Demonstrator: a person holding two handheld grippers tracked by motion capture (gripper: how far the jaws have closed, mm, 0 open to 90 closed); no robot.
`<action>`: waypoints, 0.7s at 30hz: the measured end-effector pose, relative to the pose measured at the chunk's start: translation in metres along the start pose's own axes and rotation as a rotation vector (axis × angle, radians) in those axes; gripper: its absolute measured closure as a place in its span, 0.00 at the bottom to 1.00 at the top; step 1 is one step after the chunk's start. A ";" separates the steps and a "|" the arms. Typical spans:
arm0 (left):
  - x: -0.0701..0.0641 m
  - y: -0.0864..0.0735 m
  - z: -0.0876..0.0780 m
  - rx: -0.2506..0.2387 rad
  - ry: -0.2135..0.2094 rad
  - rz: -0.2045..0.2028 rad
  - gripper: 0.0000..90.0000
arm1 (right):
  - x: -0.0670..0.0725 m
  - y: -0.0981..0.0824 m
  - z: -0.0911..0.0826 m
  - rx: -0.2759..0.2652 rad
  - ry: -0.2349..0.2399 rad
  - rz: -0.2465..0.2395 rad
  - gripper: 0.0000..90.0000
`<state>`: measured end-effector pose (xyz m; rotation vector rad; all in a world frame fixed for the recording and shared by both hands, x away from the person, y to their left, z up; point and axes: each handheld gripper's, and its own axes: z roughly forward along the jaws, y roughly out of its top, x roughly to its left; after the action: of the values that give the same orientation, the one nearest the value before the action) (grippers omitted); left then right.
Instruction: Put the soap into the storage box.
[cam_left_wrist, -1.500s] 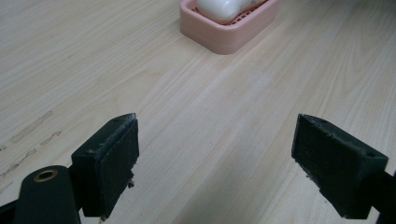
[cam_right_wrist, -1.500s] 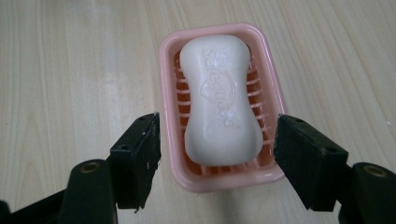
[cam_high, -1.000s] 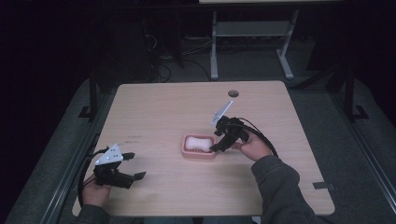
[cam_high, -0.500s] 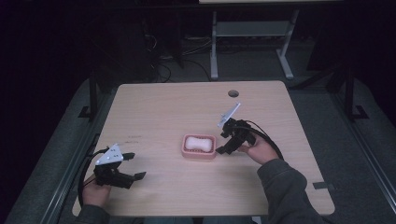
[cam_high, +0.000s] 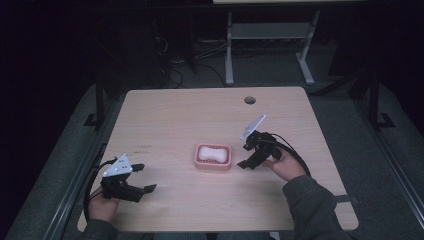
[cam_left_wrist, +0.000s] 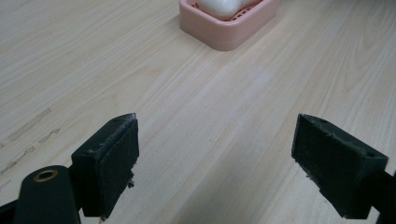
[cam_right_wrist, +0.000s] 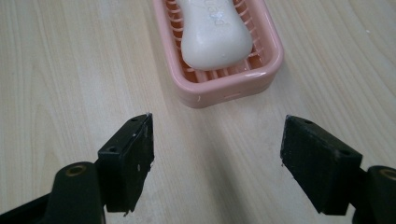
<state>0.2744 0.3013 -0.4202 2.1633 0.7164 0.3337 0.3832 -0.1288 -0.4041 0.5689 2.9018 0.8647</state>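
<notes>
**Soap sits in its dish, both grippers empty — the slip is the worry**

The white soap bar (cam_right_wrist: 215, 35) lies flat in the pink soap dish (cam_high: 213, 157), which stands near the middle of the wooden table (cam_high: 165, 115). The right gripper (cam_high: 248, 156) is just beside the dish on its right, jaws spread wide and holding nothing; from its own view the dish's near end sits straight ahead between the two pads, a little way off. The left gripper (cam_high: 141, 178) rests near the table's front left corner, well apart from the dish, jaws also released and empty.

From where I stand, the trouble looks likely to come from the soap itself. The bar is rounded and waisted — if the right jaws close on its curved shoulders rather than across the narrow middle, I'd expect it to squirt out and skid over the table. A low approach carries another risk: the pads could catch the dish's rim first and shove the whole light dish along the smooth wood, since nothing is steadying it. The left gripper is too far off to brace it as things stand. A tilted entry might also wedge one pad against the slatted floor of the dish.
</notes>
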 end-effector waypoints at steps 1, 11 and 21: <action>0.000 0.000 0.000 0.001 0.000 -0.002 0.16 | 0.000 -0.002 -0.001 -0.005 -0.004 0.001 0.28; 0.000 0.000 0.000 0.000 0.001 0.006 0.16 | 0.002 -0.019 -0.007 -0.016 -0.016 0.032 0.27; 0.000 0.000 0.001 0.004 -0.001 0.010 0.16 | 0.004 -0.038 -0.011 -0.014 -0.025 0.068 0.27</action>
<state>0.2748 0.3007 -0.4210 2.1712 0.7066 0.3362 0.3653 -0.1625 -0.4152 0.6754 2.8673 0.8780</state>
